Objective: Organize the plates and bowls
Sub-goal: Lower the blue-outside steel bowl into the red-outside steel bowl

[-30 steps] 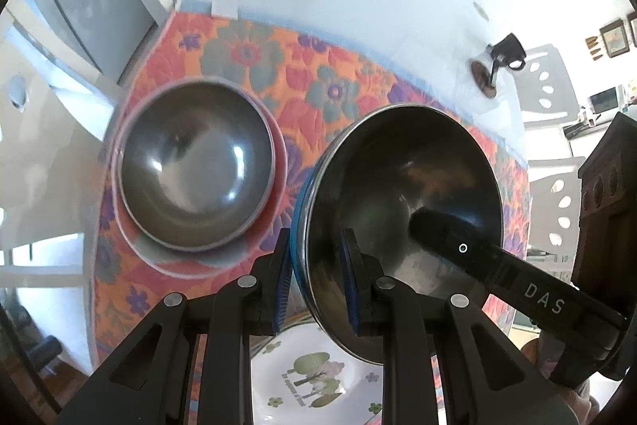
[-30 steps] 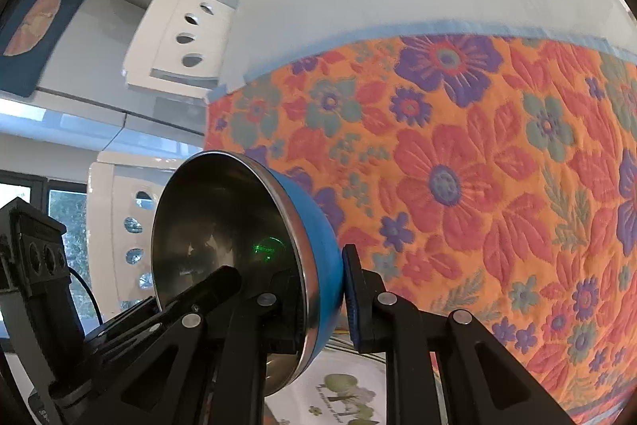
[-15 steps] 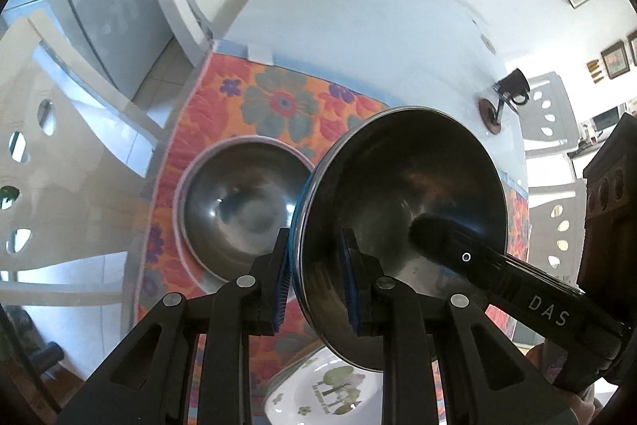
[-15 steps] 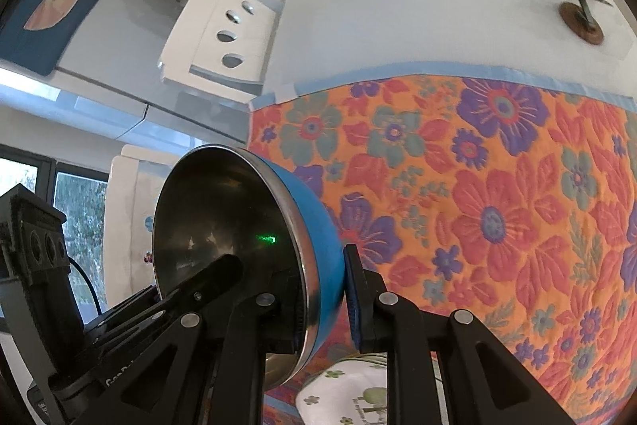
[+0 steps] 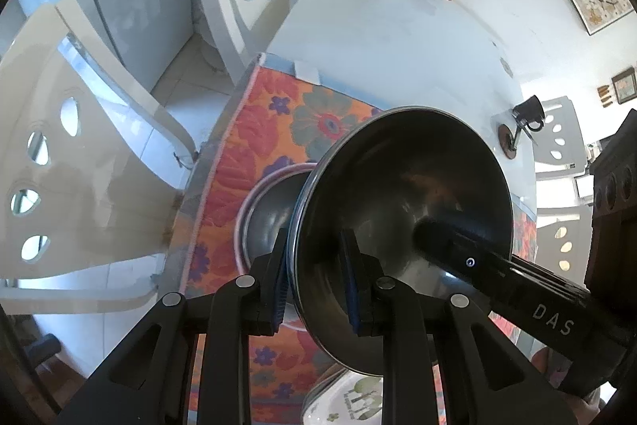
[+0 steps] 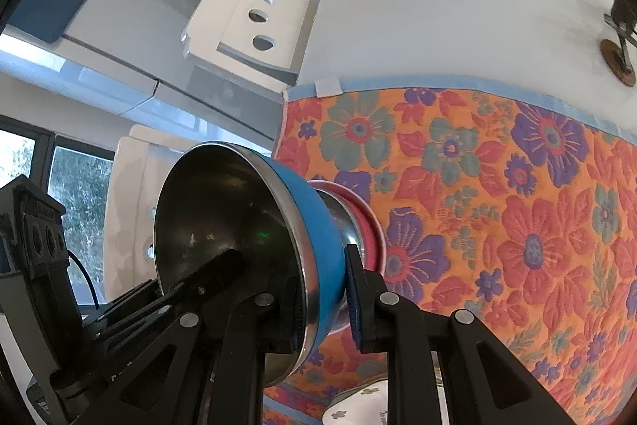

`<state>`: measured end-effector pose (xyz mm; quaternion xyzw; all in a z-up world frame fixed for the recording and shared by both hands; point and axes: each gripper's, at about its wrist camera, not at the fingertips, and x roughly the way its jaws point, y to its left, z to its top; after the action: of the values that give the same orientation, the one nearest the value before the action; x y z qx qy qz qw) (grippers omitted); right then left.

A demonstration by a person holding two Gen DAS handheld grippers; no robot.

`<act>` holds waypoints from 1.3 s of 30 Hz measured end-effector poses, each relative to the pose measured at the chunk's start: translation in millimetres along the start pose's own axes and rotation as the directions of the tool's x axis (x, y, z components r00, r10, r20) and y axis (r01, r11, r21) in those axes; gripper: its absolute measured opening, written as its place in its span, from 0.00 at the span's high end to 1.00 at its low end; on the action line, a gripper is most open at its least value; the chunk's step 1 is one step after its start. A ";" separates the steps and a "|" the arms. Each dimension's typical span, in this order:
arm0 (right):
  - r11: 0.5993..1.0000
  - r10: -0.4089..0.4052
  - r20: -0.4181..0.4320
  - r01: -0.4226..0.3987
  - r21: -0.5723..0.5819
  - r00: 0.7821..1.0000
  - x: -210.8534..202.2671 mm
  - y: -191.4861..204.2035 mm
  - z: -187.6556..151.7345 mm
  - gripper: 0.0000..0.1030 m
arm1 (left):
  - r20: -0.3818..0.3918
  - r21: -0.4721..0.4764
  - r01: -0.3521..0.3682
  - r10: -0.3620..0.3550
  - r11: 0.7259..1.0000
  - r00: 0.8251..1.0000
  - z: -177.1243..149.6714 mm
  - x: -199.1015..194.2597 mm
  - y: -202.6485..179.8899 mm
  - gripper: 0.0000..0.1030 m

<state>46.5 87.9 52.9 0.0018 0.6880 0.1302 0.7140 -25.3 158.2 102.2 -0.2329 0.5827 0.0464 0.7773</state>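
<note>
Blue-sided steel bowl [image 5: 402,222] is getting pinched at opposite rims by the left gripper [image 5: 314,279] and right gripper [image 6: 322,299], both fingers clamping it. I'm guessing it's nesting into the pink-rimmed bowl [image 6: 358,222] below.

The bowl [image 6: 318,237] is blue outside, steel inside; beside it the placemat [image 6: 497,194] shows orange with red and purple flowers, edged pale blue.

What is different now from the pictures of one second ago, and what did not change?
The blue bowl, carried by both claws, moved across the floral mat toward the pink bowl and now partly covers it in the left wrist view. Nothing was grasped or released. Unchanged: left claw and right claw grip the blue bowl's rim; the pink bowl stays in place.
</note>
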 end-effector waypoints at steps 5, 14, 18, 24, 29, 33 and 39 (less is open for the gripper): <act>1.000 -0.012 -0.029 0.012 -0.007 1.000 13.1 6.2 3.4 0.83 | -0.024 -0.009 -0.001 0.001 1.000 1.000 3.1 8.0 10.4 0.81; 0.999 -0.036 -0.091 0.038 0.017 0.995 41.5 3.9 5.1 0.83 | -0.066 -0.008 -0.013 0.013 1.000 0.998 2.6 27.9 22.0 0.81; 0.998 -0.047 -0.110 0.050 0.025 0.993 49.1 1.5 5.9 0.83 | -0.084 -0.014 -0.016 0.015 1.000 0.996 2.6 37.5 24.9 0.81; 0.997 -0.066 -0.132 0.071 0.034 0.989 58.2 -1.8 4.3 0.83 | -0.106 -0.012 -0.010 0.008 1.000 0.994 1.6 48.9 26.5 0.81; 0.996 -0.070 -0.145 0.077 0.043 0.987 63.4 -6.5 4.3 0.82 | -0.113 -0.019 -0.007 0.005 1.000 0.994 0.4 52.6 28.4 0.81; 0.996 -0.070 -0.155 0.078 0.049 0.985 66.8 -7.7 3.3 0.82 | -0.117 -0.029 -0.007 0.004 1.000 0.993 -0.2 54.7 31.2 0.81; 0.995 -0.067 -0.159 0.077 0.058 0.985 67.8 -7.8 3.1 0.82 | -0.116 -0.032 -0.004 0.001 0.999 0.993 0.1 54.0 34.1 0.81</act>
<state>52.3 93.7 -15.0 -0.0106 0.7455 0.0822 0.6613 -19.8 177.8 41.6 -0.2470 0.6264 0.0432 0.7381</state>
